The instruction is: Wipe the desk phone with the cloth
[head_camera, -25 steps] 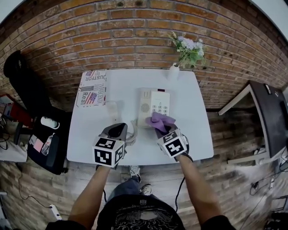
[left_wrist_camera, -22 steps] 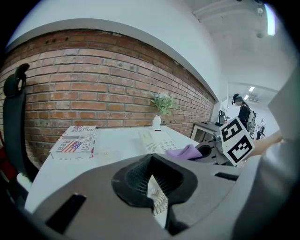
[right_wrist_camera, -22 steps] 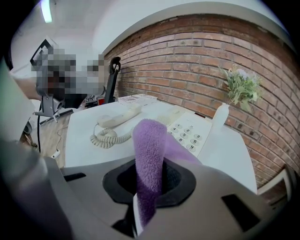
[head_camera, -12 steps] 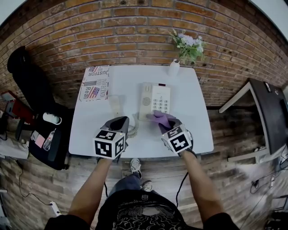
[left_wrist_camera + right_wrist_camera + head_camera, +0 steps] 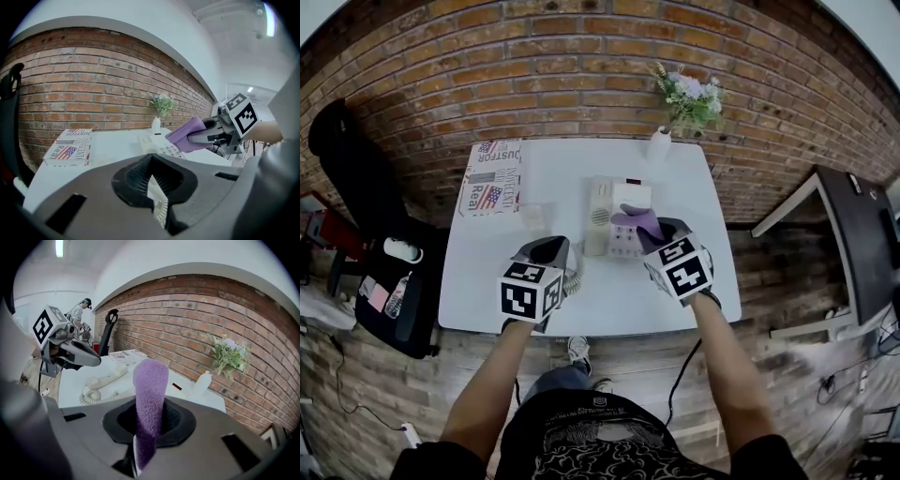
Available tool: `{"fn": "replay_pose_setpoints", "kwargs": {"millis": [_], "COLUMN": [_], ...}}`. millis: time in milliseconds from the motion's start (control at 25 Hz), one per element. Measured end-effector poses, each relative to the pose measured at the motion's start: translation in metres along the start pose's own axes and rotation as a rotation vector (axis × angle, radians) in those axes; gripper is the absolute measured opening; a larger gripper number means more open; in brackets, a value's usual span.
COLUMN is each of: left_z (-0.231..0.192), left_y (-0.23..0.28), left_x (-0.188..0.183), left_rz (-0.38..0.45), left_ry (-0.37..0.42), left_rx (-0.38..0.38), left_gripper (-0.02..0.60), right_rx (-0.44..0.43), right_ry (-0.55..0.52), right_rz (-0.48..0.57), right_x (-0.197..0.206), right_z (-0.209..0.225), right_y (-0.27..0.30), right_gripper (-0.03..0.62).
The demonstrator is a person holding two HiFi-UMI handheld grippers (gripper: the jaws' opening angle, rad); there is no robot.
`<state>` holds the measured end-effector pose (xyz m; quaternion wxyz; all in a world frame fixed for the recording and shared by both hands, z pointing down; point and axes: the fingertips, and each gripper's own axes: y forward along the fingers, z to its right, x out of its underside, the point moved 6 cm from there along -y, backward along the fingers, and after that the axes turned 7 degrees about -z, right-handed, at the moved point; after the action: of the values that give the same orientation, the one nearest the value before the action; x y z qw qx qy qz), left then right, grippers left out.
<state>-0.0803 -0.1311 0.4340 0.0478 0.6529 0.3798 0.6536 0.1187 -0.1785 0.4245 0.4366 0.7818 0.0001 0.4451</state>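
Observation:
The cream desk phone (image 5: 619,202) lies mid-table with its handset (image 5: 598,217) on its left side and its coiled cord (image 5: 574,278) trailing toward me. My right gripper (image 5: 645,231) is shut on a purple cloth (image 5: 636,223), which hangs over the phone's keypad. The right gripper view shows the cloth (image 5: 150,394) standing up out of the shut jaws. My left gripper (image 5: 547,253) hovers left of the phone above the cord, shut with nothing in it. The left gripper view shows the cloth (image 5: 187,135) over the phone (image 5: 161,149).
A printed box (image 5: 490,178) with a flag picture lies at the table's back left. A white vase (image 5: 659,145) with flowers stands at the back edge. A clear cup (image 5: 532,220) sits left of the phone. A black chair (image 5: 347,169) and cart (image 5: 394,291) are left of the table (image 5: 497,281).
My right gripper has carried the cloth from the phone's near edge forward over the keypad. The left gripper has hardly moved.

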Motion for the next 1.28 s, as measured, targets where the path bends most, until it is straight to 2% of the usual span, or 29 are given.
{"fn": "replay_pose_setpoints", "kwargs": {"millis": [440, 800, 960, 1280], "left_z": [-0.036, -0.067, -0.076, -0.083], "left_y": [0.023, 0.042, 0.047, 0.049], "left_x": [-0.019, -0.026, -0.025, -0.021], "left_rz": [0.007, -0.002, -0.014, -0.014], "left_ry": [-0.023, -0.041, -0.053, -0.058], "left_rx": [-0.016, -0.017, -0.020, -0.018], "left_gripper": [0.002, 0.002, 0.002, 0.002], "right_rx": [0.000, 0.021, 0.001, -0.068], "right_ry": [-0.076, -0.111, -0.135, -0.123], "right_rz": [0.014, 0.002, -0.028, -0.080], "right_x": [-0.054, -0.090, -0.094, -0.078], "right_z": [0.027, 0.042, 0.036, 0.016], "right_y": [0.039, 0.093, 0.116, 0.143], "right_gripper": [0.043, 0.043, 0.043, 0.043]}}
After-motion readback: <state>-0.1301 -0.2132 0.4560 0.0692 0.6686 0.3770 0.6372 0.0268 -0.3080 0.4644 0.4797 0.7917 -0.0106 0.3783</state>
